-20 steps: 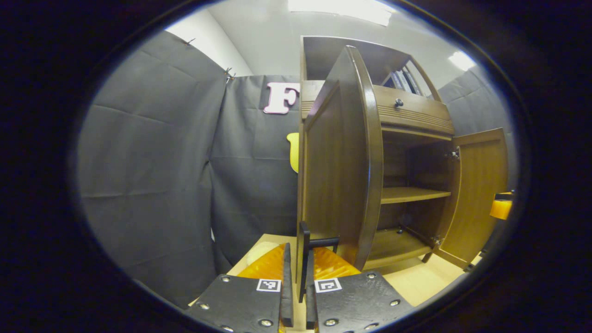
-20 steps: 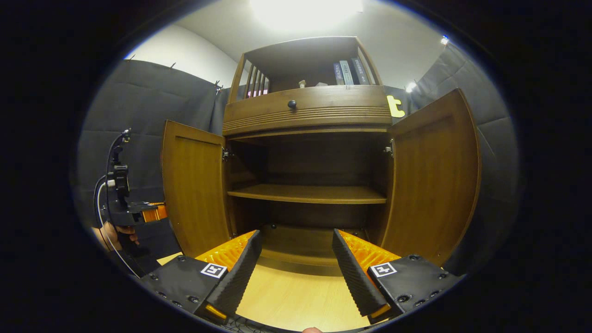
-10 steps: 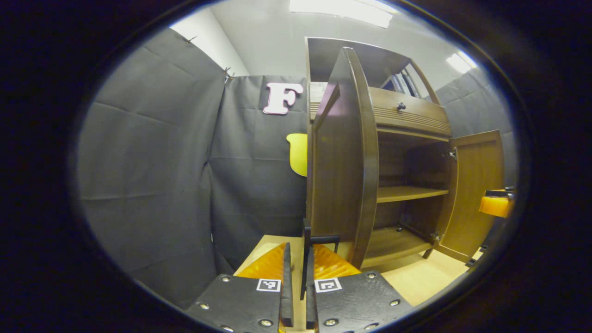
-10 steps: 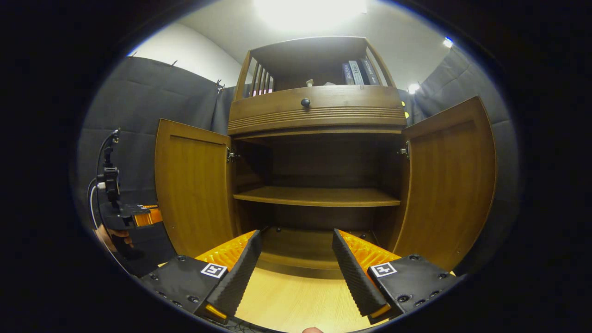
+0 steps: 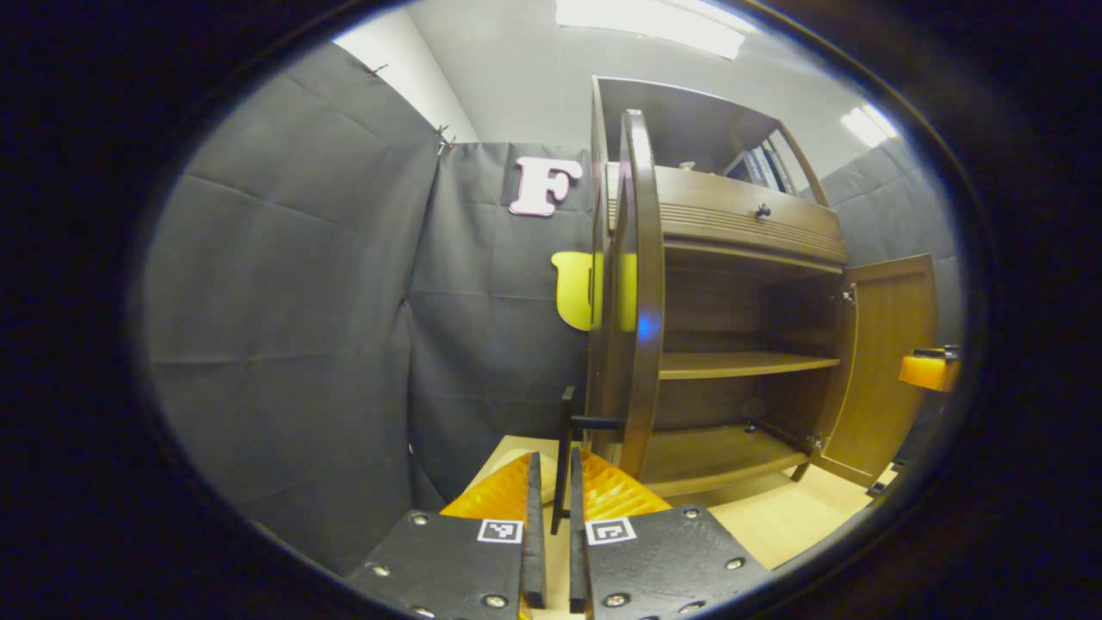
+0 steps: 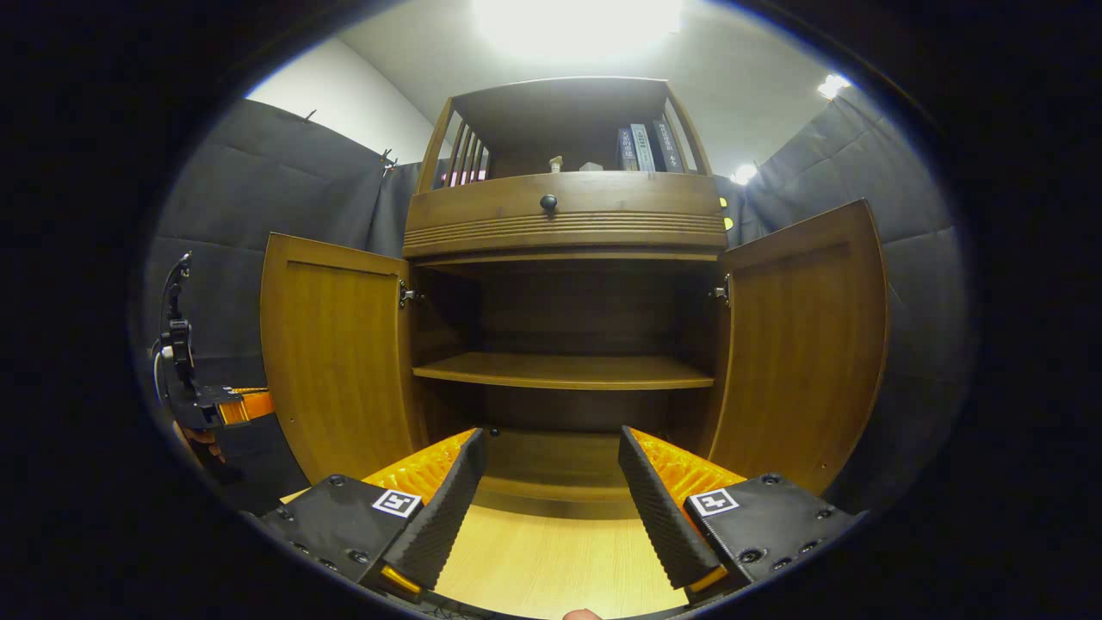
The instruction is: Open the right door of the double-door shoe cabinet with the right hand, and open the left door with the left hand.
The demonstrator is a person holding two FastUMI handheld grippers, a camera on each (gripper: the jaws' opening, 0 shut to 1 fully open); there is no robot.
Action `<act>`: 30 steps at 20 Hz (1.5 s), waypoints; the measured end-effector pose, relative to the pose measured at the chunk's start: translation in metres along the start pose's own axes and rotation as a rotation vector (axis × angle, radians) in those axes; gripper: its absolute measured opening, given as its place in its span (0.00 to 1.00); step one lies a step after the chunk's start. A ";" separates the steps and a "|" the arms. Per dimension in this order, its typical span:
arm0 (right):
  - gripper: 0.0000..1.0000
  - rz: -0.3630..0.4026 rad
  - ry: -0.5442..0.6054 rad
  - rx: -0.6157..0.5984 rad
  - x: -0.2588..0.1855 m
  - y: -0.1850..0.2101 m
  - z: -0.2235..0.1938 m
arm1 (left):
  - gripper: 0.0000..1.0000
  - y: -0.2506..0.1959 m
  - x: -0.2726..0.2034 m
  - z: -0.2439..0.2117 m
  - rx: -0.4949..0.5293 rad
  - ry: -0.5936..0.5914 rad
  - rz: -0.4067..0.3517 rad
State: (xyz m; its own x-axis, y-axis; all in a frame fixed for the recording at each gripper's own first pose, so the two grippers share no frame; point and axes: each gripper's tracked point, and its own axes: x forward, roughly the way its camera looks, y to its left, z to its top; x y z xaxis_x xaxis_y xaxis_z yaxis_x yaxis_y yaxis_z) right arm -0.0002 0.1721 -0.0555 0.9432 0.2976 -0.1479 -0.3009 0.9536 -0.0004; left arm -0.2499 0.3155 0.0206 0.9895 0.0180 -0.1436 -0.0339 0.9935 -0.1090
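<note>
Cabinet (image 6: 564, 224) both doors wide open | my left gripper (image 5: 552, 525) clenched on left door (image 6: 336, 362) handle (image 5: 564, 448) | my right gripper (image 6: 551, 508) released, facing shelf (image 6: 564, 370)

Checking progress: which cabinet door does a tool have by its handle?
The left door: the left tool is shut on its handle. The right door stands free.

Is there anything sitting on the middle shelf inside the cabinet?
No, in the right gripper view the middle shelf lies bare between the two open doors.
</note>
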 end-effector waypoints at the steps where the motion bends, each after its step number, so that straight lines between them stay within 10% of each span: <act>1: 0.94 -0.004 -0.007 -0.001 -0.004 -0.005 0.003 | 0.14 -0.003 -0.006 0.001 0.004 -0.002 0.003; 23: 0.97 -0.129 -0.105 -0.042 -0.117 -0.100 0.037 | 0.09 -0.093 -0.135 0.057 0.070 -0.073 0.061; 30: 0.97 -0.143 -0.089 -0.034 -0.132 -0.109 0.028 | 0.39 -0.094 -0.165 0.059 0.073 -0.101 0.099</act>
State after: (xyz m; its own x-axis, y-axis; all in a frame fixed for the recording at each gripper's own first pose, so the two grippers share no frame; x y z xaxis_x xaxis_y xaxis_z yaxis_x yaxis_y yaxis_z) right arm -0.0877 0.0305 -0.0086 0.9851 0.1631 -0.0553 -0.1658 0.9850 -0.0487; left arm -0.4015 0.2258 0.1130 0.9911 0.1237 -0.0498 -0.1251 0.9918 -0.0271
